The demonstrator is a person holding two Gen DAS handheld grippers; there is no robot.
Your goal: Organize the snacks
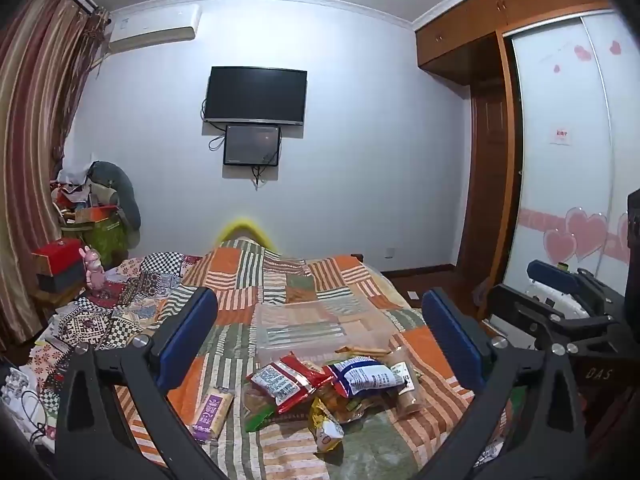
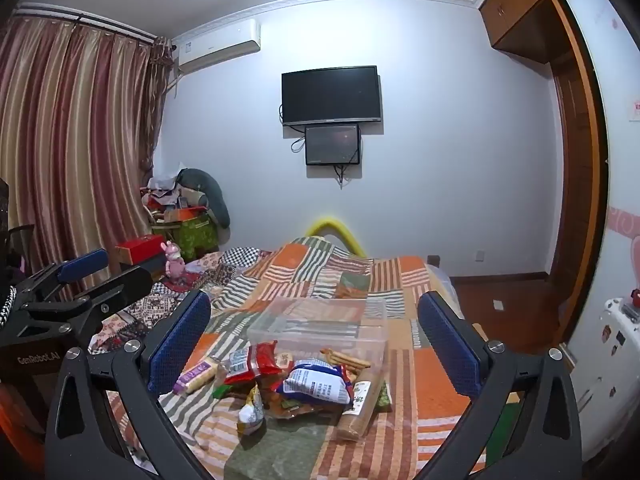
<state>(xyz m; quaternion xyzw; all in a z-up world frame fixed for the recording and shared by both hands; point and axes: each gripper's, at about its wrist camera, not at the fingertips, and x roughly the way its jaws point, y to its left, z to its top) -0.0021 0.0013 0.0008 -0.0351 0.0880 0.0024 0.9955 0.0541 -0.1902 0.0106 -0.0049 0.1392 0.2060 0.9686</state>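
A pile of snack packets lies on the patchwork bedspread (image 1: 280,280) in front of a clear plastic box (image 1: 320,332) (image 2: 320,320). It holds a red packet (image 1: 288,380) (image 2: 256,364), a blue-white bag (image 1: 364,376) (image 2: 316,384), a purple-labelled biscuit pack (image 1: 212,412) (image 2: 198,376), a yellow-white packet (image 1: 326,428) (image 2: 252,410) and a long brown cracker sleeve (image 1: 408,384) (image 2: 360,408). My left gripper (image 1: 320,336) is open and empty above the pile. My right gripper (image 2: 316,340) is open and empty too.
The other gripper shows at the right edge of the left wrist view (image 1: 560,304) and at the left edge of the right wrist view (image 2: 72,296). Clutter and boxes (image 2: 180,224) stand by the curtain. A wardrobe (image 1: 560,160) is on the right.
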